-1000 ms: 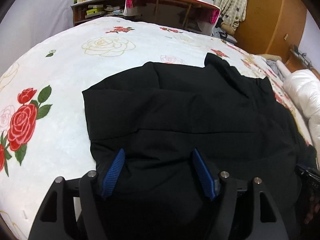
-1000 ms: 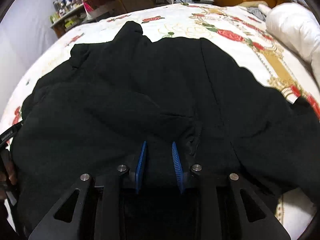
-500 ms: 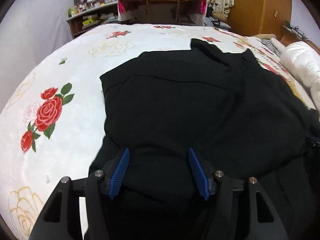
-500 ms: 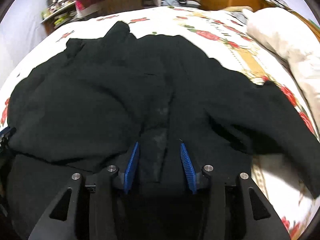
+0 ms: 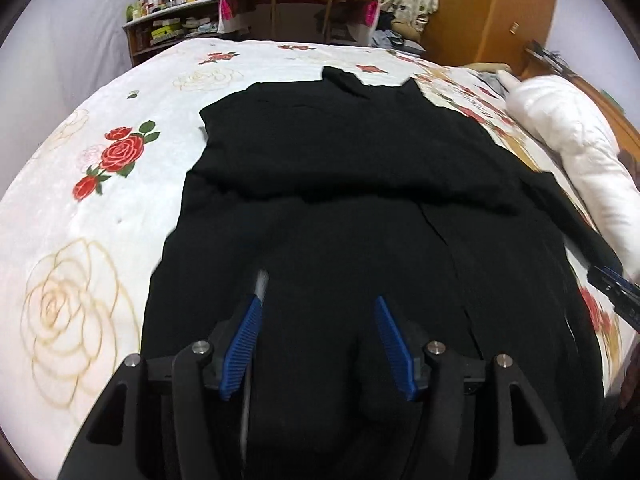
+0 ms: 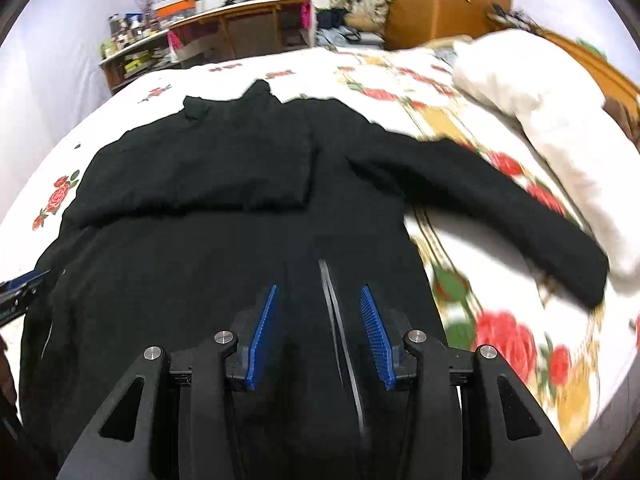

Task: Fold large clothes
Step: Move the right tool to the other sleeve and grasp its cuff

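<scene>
A large black garment [image 5: 344, 184] lies spread on the rose-print bedspread [image 5: 100, 184]. Its left sleeve is folded across the chest; in the right wrist view the garment [image 6: 224, 208] has its right sleeve [image 6: 500, 216] stretched out toward the white duvet. My left gripper [image 5: 318, 320] is open, its blue pads above the garment's near hem, holding nothing. My right gripper [image 6: 318, 312] is open over the garment's lower part, with a thin strap between the pads. The right gripper's tip also shows at the right edge of the left wrist view [image 5: 616, 292].
A rolled white duvet [image 6: 552, 120] lies along the bed's right side. A wooden desk [image 5: 296, 12] and cluttered shelves [image 5: 168, 28] stand beyond the far end of the bed. A wooden wardrobe [image 5: 488, 12] is at the back right.
Both grippers have drawn back toward the near edge and risen, so more of the garment shows. The right gripper's jaws have opened wider and let go of the cloth.
</scene>
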Motion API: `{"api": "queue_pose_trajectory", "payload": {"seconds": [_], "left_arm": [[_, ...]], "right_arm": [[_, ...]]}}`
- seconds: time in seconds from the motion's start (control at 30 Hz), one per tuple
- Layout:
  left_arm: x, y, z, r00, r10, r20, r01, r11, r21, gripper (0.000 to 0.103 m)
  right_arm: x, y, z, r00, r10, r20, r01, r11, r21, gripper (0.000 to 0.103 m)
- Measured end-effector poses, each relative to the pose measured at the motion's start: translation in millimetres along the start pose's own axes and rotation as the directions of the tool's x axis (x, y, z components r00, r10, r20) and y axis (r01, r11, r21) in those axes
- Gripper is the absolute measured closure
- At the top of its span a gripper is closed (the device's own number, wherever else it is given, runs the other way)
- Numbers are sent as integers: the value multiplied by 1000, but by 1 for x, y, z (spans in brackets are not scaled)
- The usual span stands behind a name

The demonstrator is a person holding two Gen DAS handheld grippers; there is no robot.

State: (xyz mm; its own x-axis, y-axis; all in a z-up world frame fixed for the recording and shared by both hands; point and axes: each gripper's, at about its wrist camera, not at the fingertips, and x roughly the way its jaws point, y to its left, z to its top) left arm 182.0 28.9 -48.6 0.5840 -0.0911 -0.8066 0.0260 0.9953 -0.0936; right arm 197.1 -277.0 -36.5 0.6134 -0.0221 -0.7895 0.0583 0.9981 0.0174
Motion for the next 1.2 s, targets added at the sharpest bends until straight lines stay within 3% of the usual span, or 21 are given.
{"api": "queue_pose_trajectory", "payload": {"seconds": [0.27,0.57,0.8,0.83,0.87,0.93,1.2], "left_arm": [[-31,-13,-9,1000,10,25,-10,1000,8,44],[-48,-21,-6,998,13,66,-13,1000,1,44],[-46,-28,-2,997,16,74,-16,1000,3,44],[-45,-28,-1,997,16,76,-16,1000,4,44],[-45,-30,0,997,16,80,-16,1000,5,44],[-43,-34,2,996,21,82,-21,1000,7,44],[-28,-48,22,996,32,87,-35,998,44,44]], "right_arm": [[-28,-35,-31,1000,-6,-16,8,996,89,59],[-36,-69,-30,1000,13,-5,-12,985,173,59],[-29,-111,-26,999,-50,-2,49,968,247,59],[-27,-121,-24,998,-67,-3,65,963,263,55],[-26,-128,-24,997,-80,1,77,959,273,43],[-25,-144,-22,995,-99,11,91,951,297,37],[-5,-213,-14,983,-184,3,168,904,393,37]]}}
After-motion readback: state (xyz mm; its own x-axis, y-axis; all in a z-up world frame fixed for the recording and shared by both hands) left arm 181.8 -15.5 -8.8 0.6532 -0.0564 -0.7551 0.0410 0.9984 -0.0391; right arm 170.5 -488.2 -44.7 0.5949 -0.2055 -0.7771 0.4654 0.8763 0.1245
